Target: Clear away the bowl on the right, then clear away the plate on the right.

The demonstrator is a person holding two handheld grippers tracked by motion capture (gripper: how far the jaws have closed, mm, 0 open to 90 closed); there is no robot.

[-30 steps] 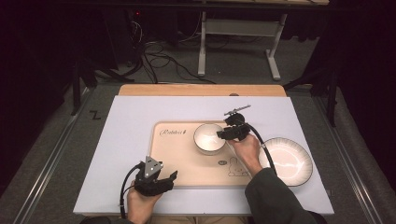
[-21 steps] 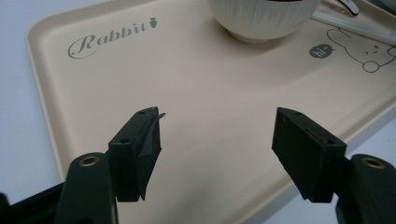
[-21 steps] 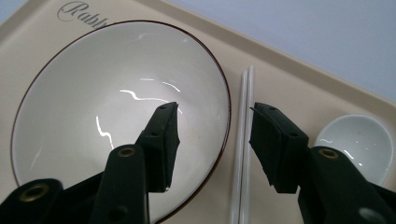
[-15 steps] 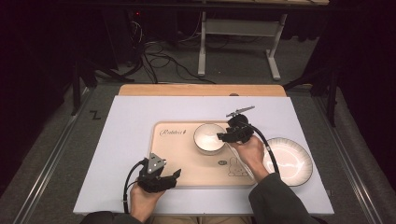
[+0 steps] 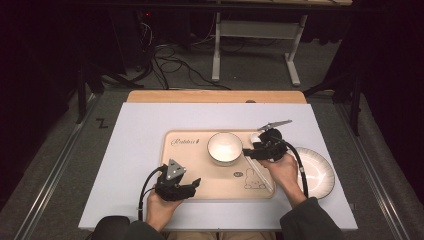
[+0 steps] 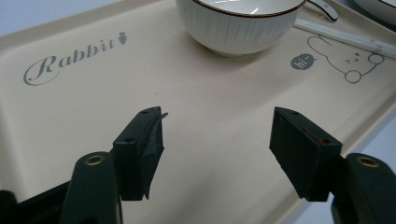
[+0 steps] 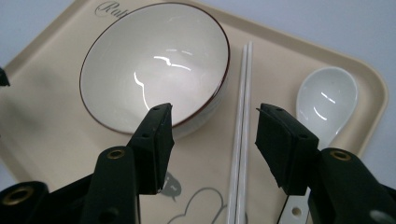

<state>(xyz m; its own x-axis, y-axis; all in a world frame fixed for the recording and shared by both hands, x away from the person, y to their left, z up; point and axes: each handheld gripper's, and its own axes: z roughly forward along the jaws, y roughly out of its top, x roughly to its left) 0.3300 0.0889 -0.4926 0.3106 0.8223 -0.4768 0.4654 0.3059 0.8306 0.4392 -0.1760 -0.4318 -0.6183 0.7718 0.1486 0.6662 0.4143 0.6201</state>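
Right tool [image 5: 251, 152] has just been opening its jaws, now spread wide with nothing between them, and has backed off from the white ribbed ceramic bowl with dark rim [image 5: 225, 148], which sits on the beige plastic rabbit-print tray [image 5: 200, 172] beside the white chopsticks [image 7: 243, 116] and white ceramic spoon [image 7: 327, 100]; bowl looks placed and released; left tool [image 5: 192, 186] hovers spread, empty, over the tray's near edge
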